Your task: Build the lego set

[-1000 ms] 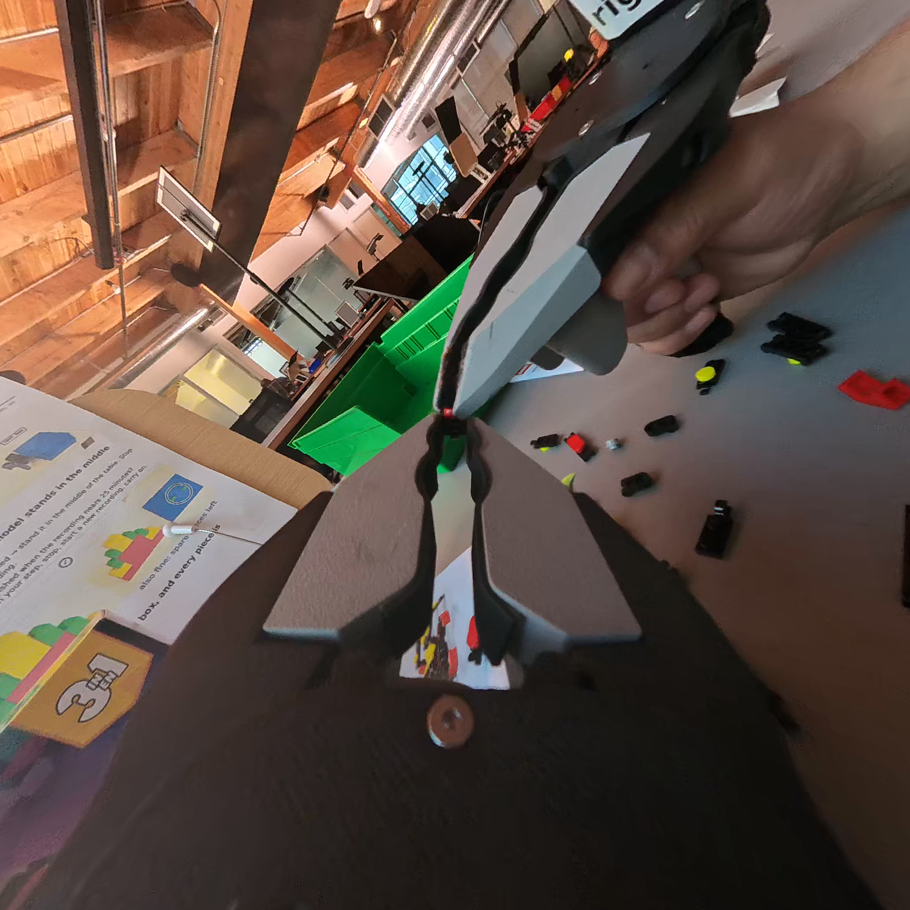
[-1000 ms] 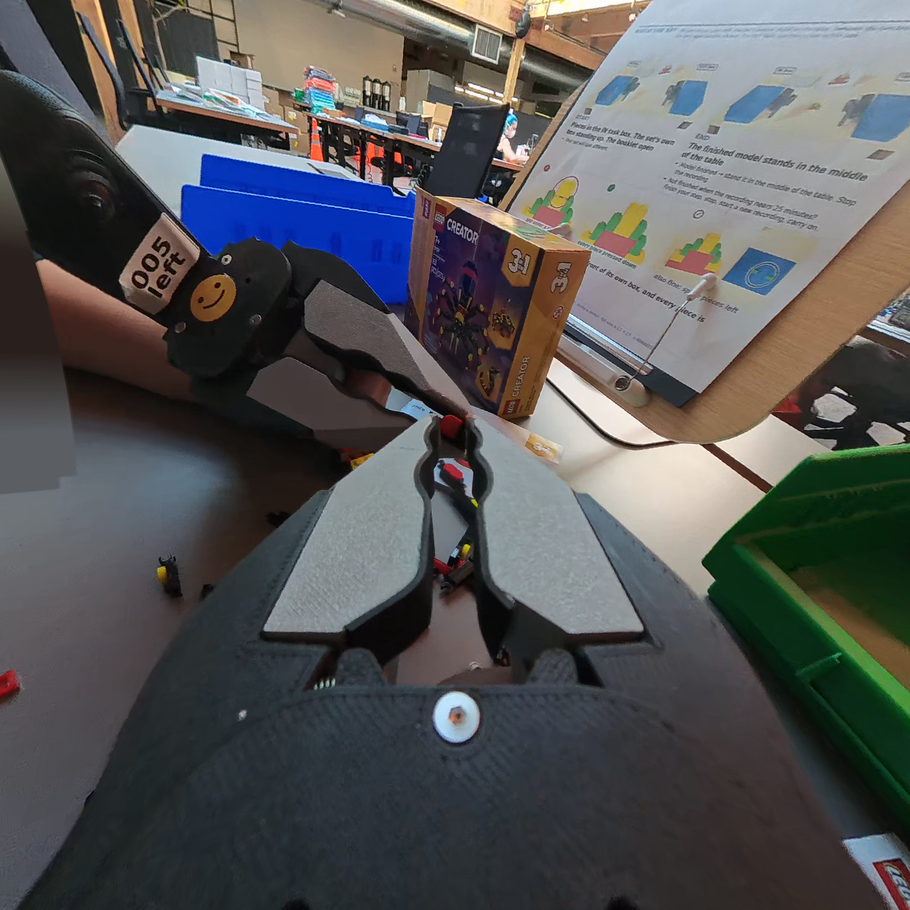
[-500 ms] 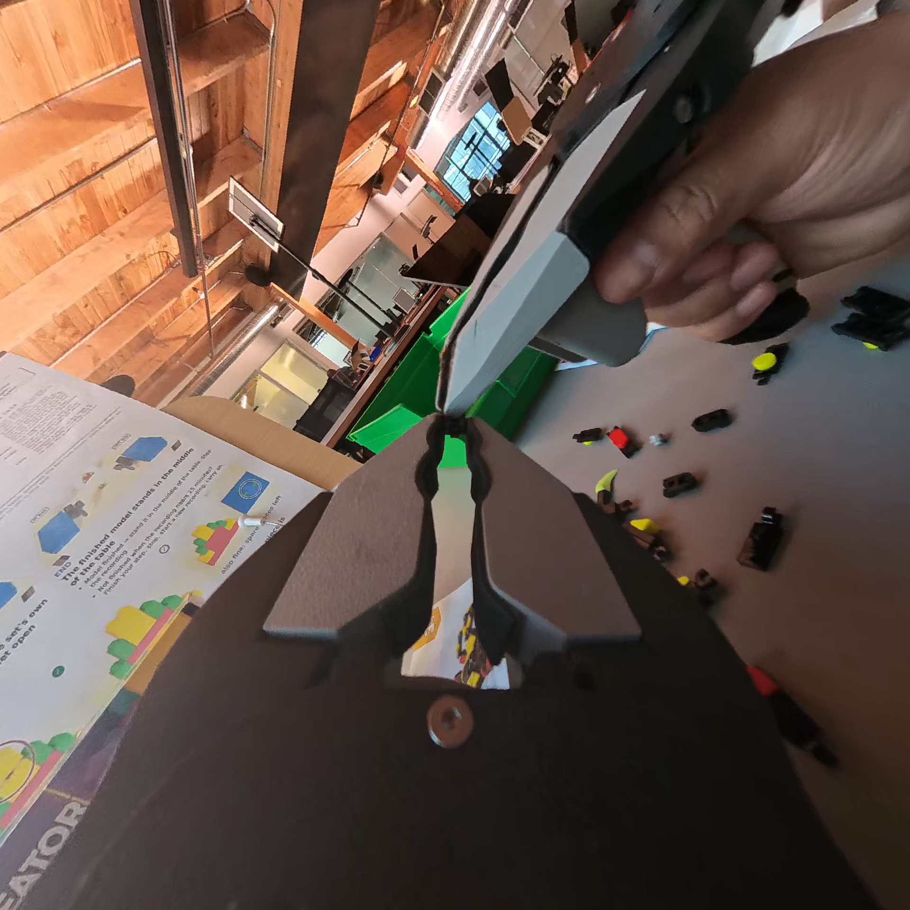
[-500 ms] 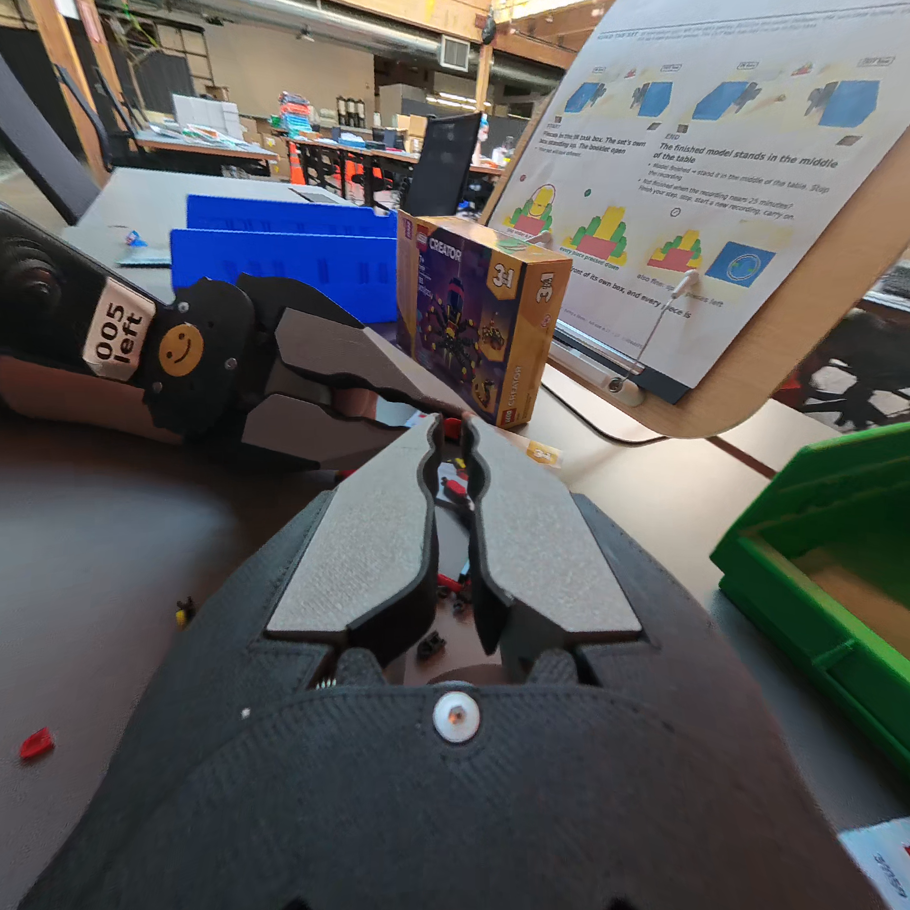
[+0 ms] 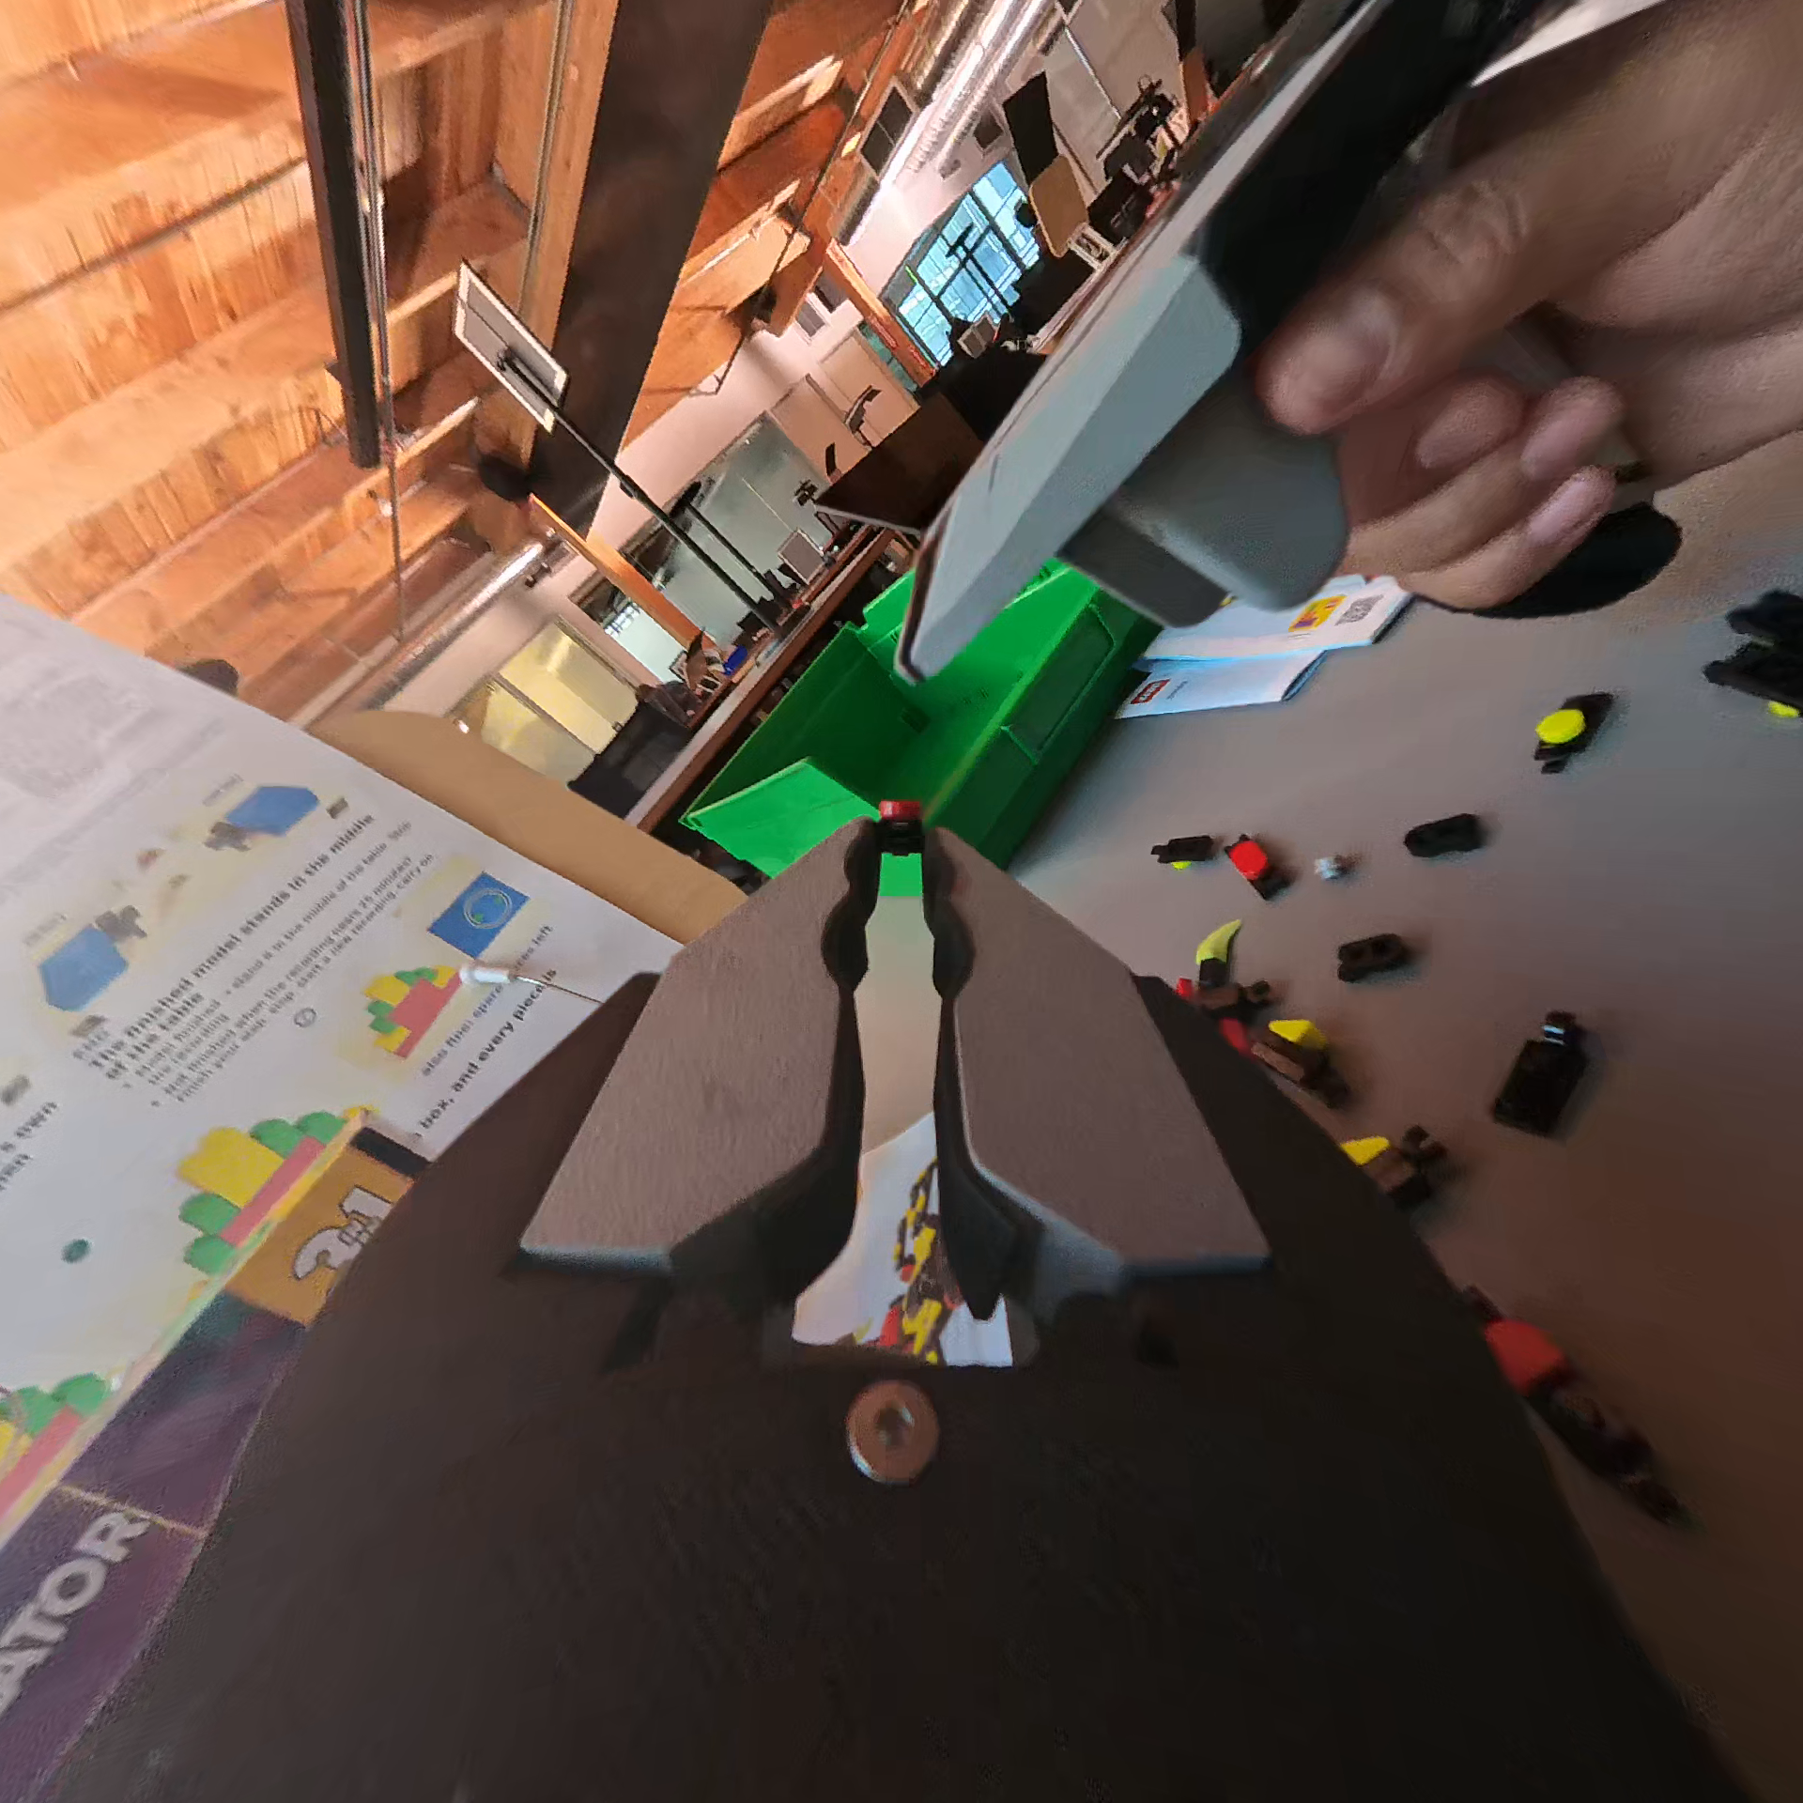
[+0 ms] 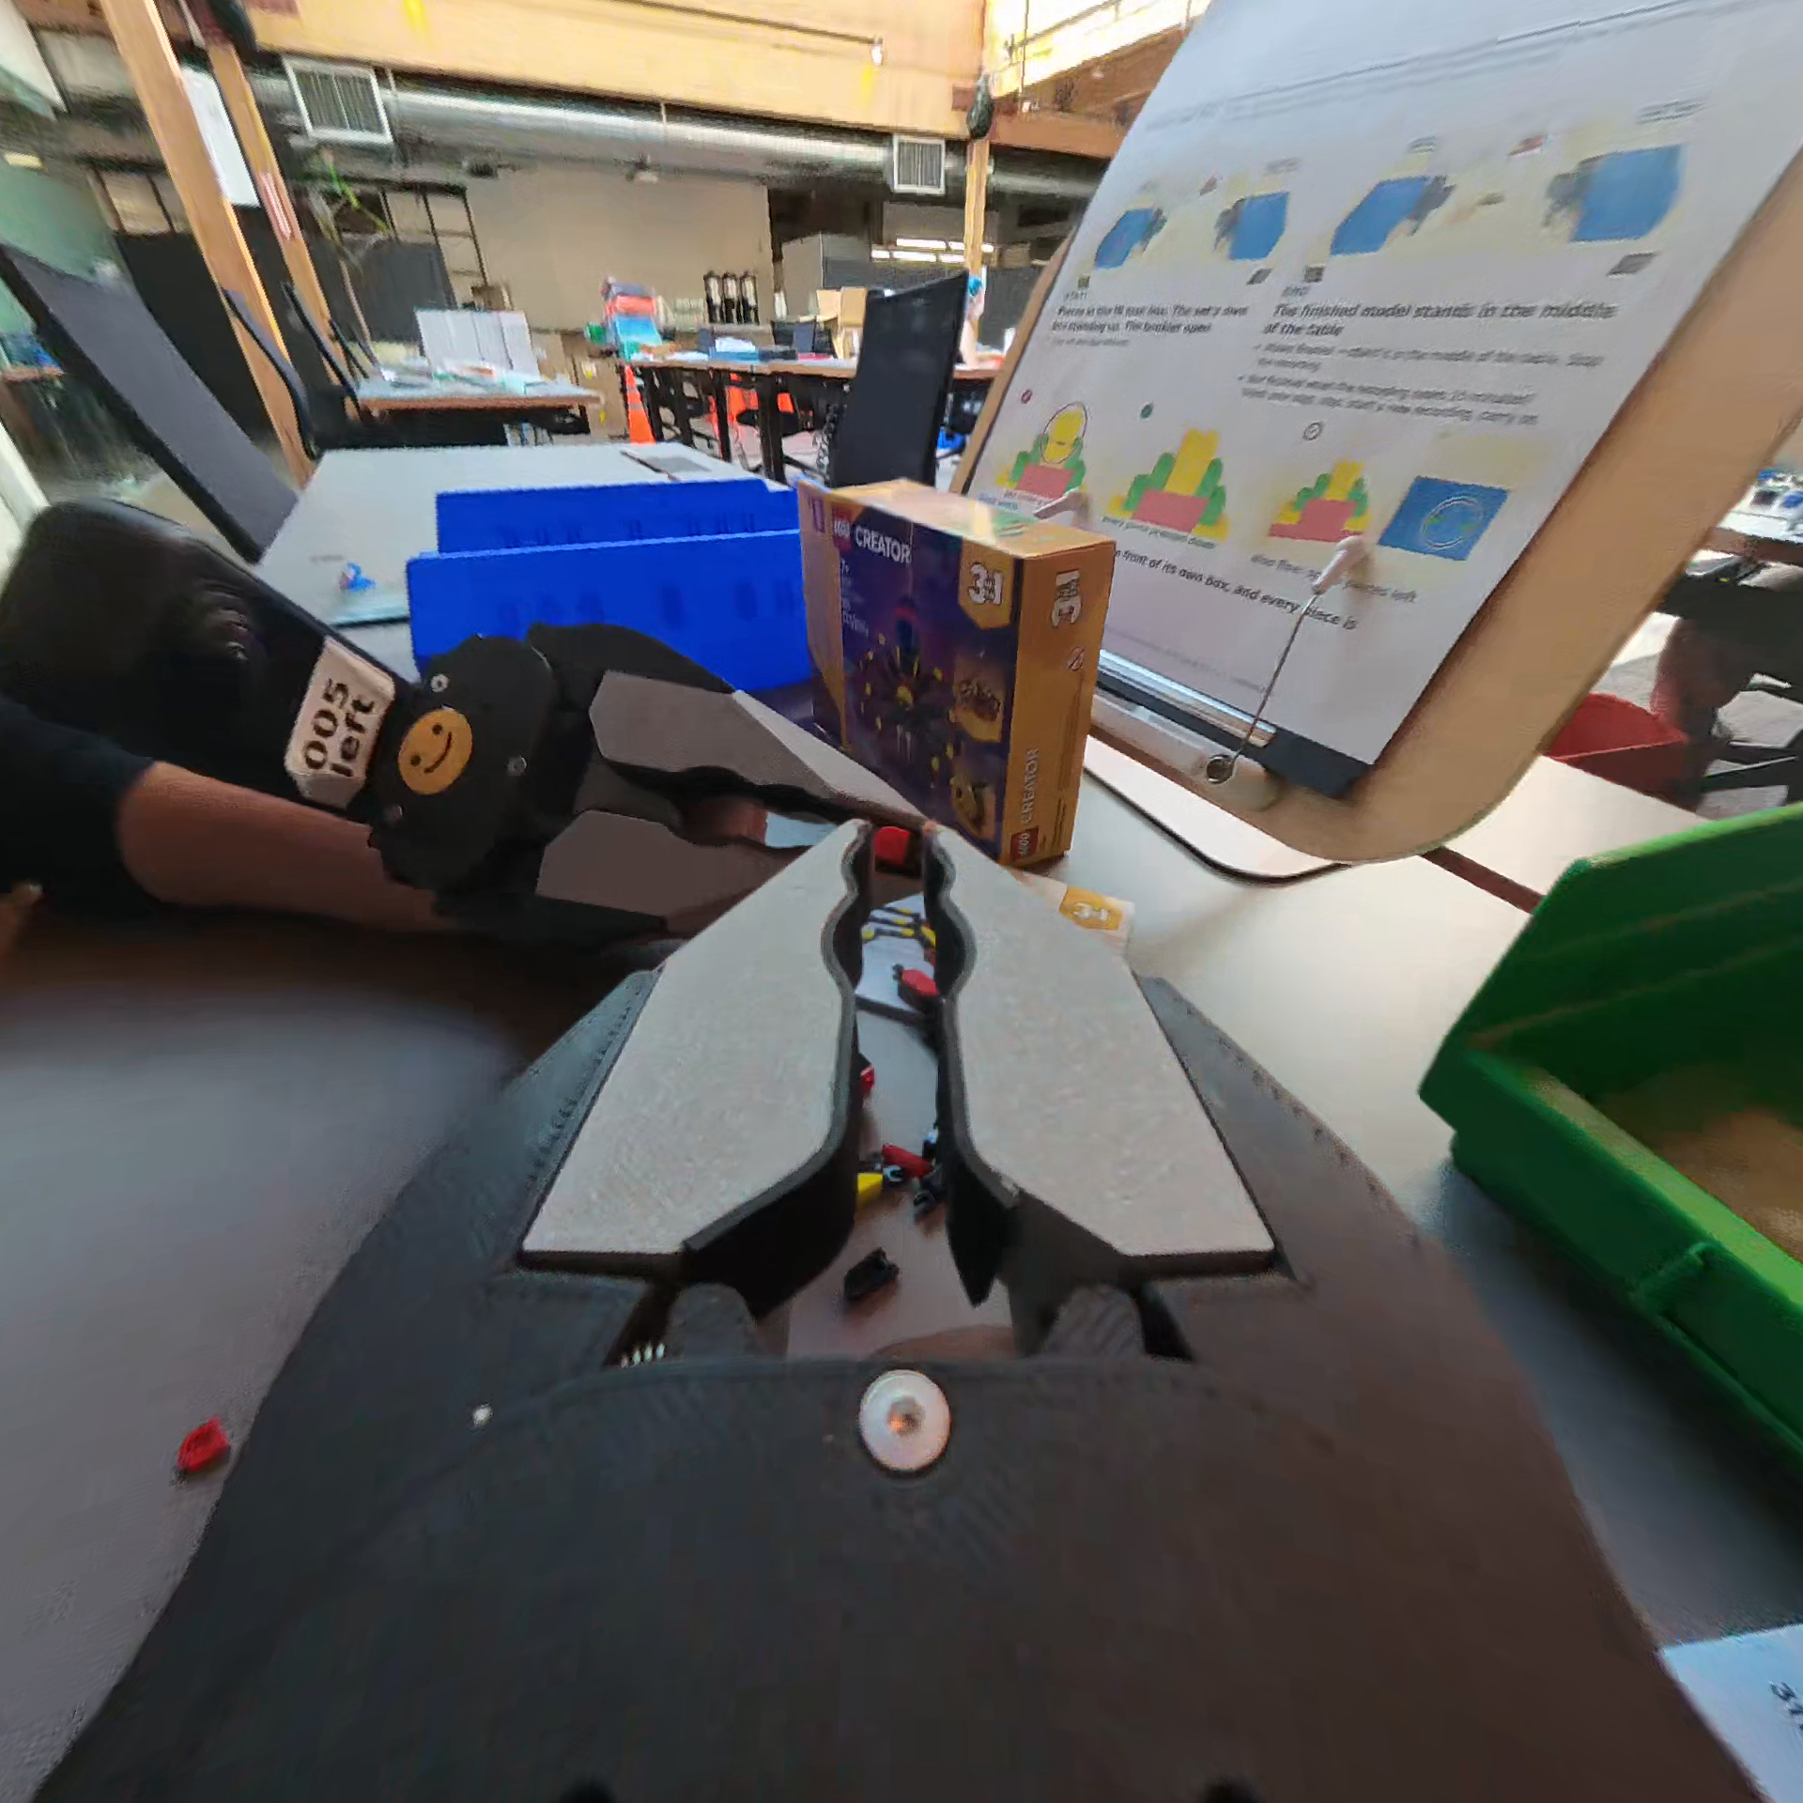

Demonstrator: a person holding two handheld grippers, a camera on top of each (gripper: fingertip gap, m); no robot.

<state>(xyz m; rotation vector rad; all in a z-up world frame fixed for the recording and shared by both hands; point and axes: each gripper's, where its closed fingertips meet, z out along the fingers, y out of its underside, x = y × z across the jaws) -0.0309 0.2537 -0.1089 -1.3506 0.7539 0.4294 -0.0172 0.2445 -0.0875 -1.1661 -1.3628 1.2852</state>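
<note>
Your left gripper (image 5: 900,847) had its jaws clamped on a tiny black brick with a red top (image 5: 900,824). It was pinched at the very tips and held up off the grey table (image 5: 1610,1268). So thin a bite looked easy to twist loose, so you needed a steady, even squeeze and a square wrist.

Just past it at 12 o'clock hung your right gripper (image 5: 917,663), gripped by your hand (image 5: 1561,293). Its jaws stood a narrow slit apart with red showing in the slit. I could not tell whether they pinched anything or only framed the brick beyond.

Loose black, red and yellow bricks (image 5: 1542,1073) lay scattered from 2 to 4 o'clock. Farther off at 12 o'clock sat a green plastic bin (image 5: 810,810), with an open paper booklet (image 5: 1268,654) at 1 o'clock. A purple-and-yellow cardboard box (image 6: 956,663) stood before a wooden board carrying a printed sheet (image 6: 1317,390).
</note>
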